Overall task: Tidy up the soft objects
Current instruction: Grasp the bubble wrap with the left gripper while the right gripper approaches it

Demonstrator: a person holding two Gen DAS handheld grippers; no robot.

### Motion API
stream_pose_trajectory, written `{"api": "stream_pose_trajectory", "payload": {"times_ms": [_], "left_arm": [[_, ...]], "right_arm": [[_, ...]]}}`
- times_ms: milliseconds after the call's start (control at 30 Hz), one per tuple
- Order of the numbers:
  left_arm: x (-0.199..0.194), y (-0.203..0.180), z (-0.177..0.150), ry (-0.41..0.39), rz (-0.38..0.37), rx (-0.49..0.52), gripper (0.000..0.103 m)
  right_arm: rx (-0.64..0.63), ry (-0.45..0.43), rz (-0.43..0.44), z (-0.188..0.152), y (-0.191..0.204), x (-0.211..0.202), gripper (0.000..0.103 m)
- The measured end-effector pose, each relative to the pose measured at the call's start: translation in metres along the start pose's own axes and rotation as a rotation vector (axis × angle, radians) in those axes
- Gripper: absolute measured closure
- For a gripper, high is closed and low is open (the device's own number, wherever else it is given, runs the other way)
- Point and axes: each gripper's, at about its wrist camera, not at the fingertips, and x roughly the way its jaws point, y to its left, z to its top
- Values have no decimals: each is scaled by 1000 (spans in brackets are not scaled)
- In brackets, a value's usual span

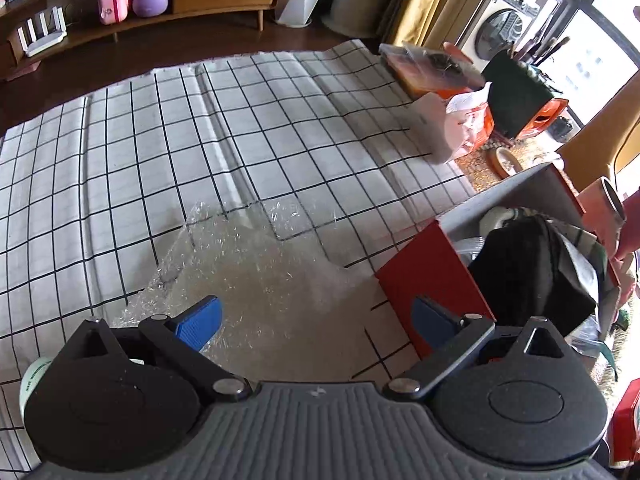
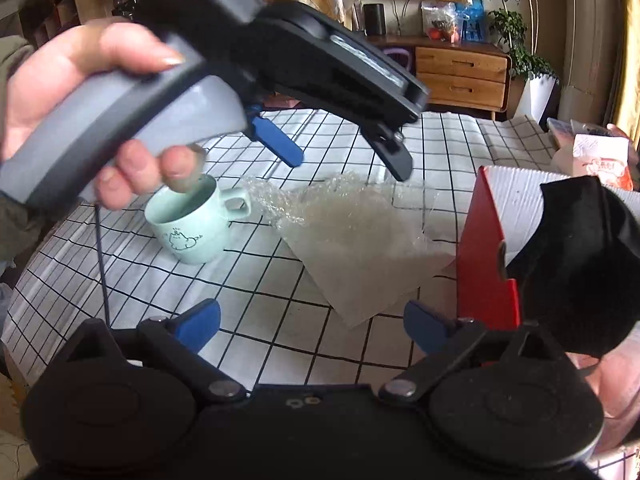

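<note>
left wrist view, bubble wrap (image 1: 256,280) below parted jaws, perhaps touching

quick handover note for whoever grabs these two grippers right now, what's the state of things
Left gripper: jaws open, empty, above the bubble wrap.
Right gripper: jaws open, empty, held back from the wrap.
Bubble wrap lies flat on the checked tablecloth, beside the red box.
Done: a black cloth and other soft pieces are in the box, the cloth draping over its edge.
Left: bubble wrap still out; probably goes in the box next.
The mint mug stands near the wrap; it is not soft, so likely stays.
</note>
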Motion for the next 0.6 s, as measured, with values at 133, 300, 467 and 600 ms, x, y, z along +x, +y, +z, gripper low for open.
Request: {"api": "stream_pose_trajectory", "payload": {"times_ms": [133, 300, 467, 600], "left_arm": [[37, 7, 8, 34, 63, -11, 1], [73, 4, 8, 80, 125, 20, 2], [90, 5, 5, 89, 131, 31, 2], [99, 8, 4, 95, 137, 20, 4]], "right_arm": [[-37, -3, -25, 1, 4, 8, 7], [-97, 2, -38, 6, 12, 17, 7], [-30, 12, -30, 8, 7, 35, 12], [-33, 19, -26, 5, 11, 47, 14]]}}
